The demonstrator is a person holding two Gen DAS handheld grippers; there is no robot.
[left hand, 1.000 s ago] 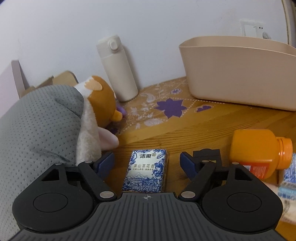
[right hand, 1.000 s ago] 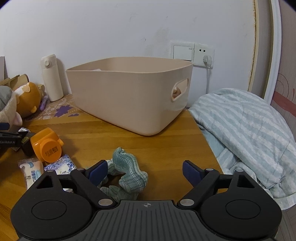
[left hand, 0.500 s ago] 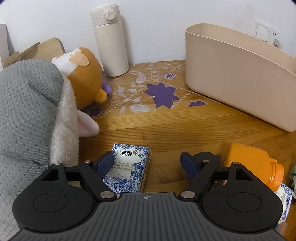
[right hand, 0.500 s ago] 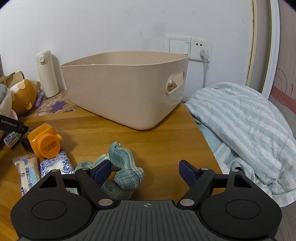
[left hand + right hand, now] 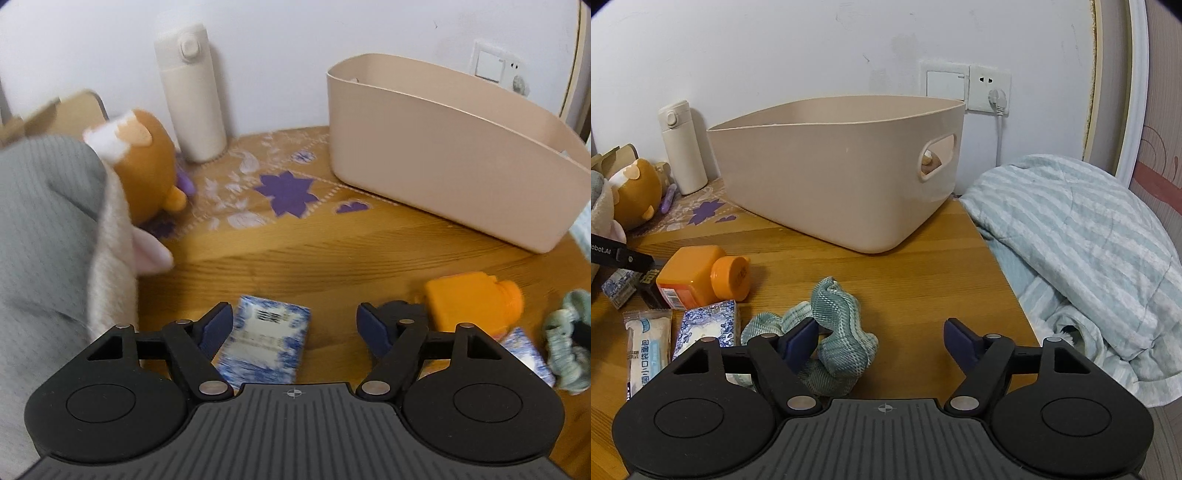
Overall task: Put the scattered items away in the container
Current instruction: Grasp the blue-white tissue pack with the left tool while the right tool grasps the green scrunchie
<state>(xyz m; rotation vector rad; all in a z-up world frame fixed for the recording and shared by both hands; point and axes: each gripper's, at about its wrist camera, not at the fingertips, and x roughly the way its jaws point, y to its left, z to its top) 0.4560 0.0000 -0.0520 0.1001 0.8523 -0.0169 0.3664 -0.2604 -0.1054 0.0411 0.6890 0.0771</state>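
Observation:
A beige plastic bin (image 5: 443,170) (image 5: 834,173) stands at the back of the wooden table. My left gripper (image 5: 295,325) is open above a blue-and-white tissue pack (image 5: 264,341), which lies between its fingers, close to the left one. An orange bottle (image 5: 472,299) (image 5: 701,277) lies on its side to the right. My right gripper (image 5: 881,341) is open over a teal scrunchie (image 5: 834,332), which sits by its left finger. A second blue-and-white pack (image 5: 709,326) and a white wrapped packet (image 5: 646,350) lie left of the scrunchie.
A white flask (image 5: 190,92) stands at the back wall. A brown plush toy (image 5: 147,170) and a grey cushion (image 5: 44,236) crowd the left side. A striped blanket (image 5: 1078,251) lies off the table's right edge. A wall socket with a plug (image 5: 993,96) is behind the bin.
The left gripper has risen and pulled back, so the tissue pack now sits lower between its fingers and the bin shows more fully. The right gripper has shifted slightly over the scrunchie.

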